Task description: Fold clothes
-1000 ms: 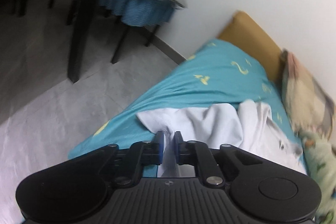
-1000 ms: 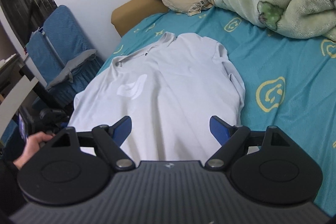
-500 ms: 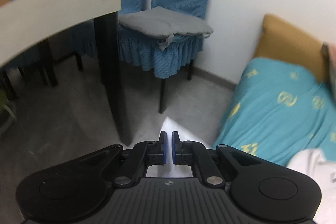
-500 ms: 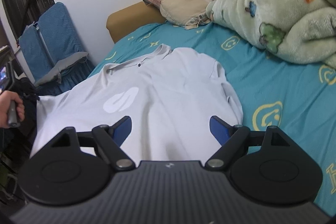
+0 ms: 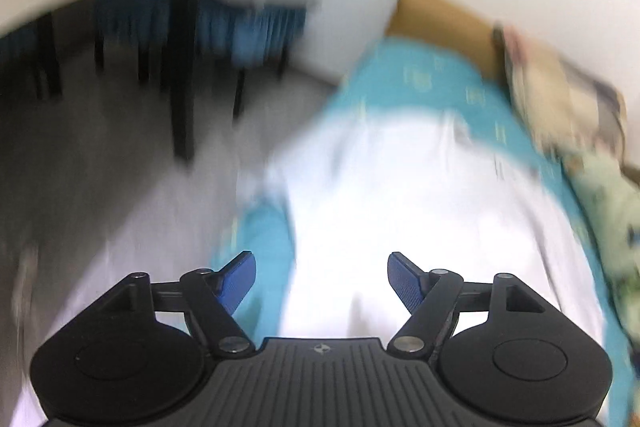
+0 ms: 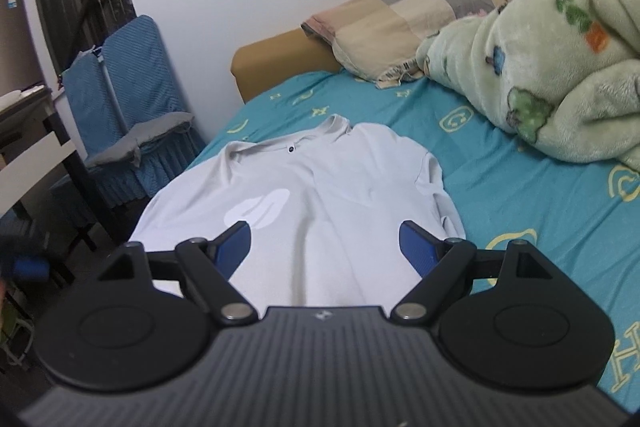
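A white T-shirt (image 6: 320,187) lies spread flat, front up, on the teal bed sheet (image 6: 520,195), collar toward the headboard. My right gripper (image 6: 324,247) is open and empty, hovering over the shirt's lower hem. In the blurred left wrist view the shirt (image 5: 400,195) shows as a white patch on the bed. My left gripper (image 5: 322,279) is open and empty above the shirt's left edge, near the side of the bed.
A green fleece blanket (image 6: 540,59) and a checked pillow (image 6: 408,23) lie at the head of the bed. A blue-covered chair (image 6: 128,115) and a dark desk (image 6: 36,147) stand on the grey floor (image 5: 120,195) left of the bed.
My left gripper was shut on the shirt's edge and pulled it out sideways; now it has opened, let go and swung back toward the bed. The shirt lies flatter.
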`<state>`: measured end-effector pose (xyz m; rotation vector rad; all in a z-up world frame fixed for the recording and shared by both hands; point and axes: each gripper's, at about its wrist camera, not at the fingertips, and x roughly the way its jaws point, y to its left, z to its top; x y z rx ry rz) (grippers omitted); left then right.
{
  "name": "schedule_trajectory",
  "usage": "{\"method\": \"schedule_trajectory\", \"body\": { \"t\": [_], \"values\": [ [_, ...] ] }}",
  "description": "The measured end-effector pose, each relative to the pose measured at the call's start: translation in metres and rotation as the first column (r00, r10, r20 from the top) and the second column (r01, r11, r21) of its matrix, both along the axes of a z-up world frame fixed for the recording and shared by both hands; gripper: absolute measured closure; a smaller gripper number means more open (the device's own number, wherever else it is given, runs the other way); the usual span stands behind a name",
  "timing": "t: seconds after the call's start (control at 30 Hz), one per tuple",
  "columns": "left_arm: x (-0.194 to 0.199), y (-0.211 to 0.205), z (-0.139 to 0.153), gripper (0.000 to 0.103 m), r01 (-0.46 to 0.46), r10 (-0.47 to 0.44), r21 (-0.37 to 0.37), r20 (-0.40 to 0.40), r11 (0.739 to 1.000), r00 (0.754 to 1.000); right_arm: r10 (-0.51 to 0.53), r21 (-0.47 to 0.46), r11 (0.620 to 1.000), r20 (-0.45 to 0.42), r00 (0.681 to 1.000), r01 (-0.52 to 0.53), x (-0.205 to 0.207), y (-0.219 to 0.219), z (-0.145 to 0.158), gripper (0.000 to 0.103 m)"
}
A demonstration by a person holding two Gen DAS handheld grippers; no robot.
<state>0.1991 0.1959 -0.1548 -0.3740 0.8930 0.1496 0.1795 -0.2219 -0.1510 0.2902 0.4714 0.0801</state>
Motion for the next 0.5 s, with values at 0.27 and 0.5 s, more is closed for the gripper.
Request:
{"method": "schedule_trajectory", "body": {
  "t": [0.27, 0.5],
  "values": [
    [-0.106, -0.004, -0.038, 0.037, -0.092, 0.02, -0.187, -0.354, 0.978, 0.935, 0.018, -0.053, 0.998, 0.043, 0.999, -0.016, -0.037, -0.004, 0.017, 0.02],
    [-0.135, -0.041, -0.024, 0.034, 0.041, -0.084, -0.124, -0.369, 0.991, 0.926, -0.051, -0.027, 0.998, -0.002, 0.999, 0.051, -0.058, -0.016, 0.025, 0.021]
  ]
}}
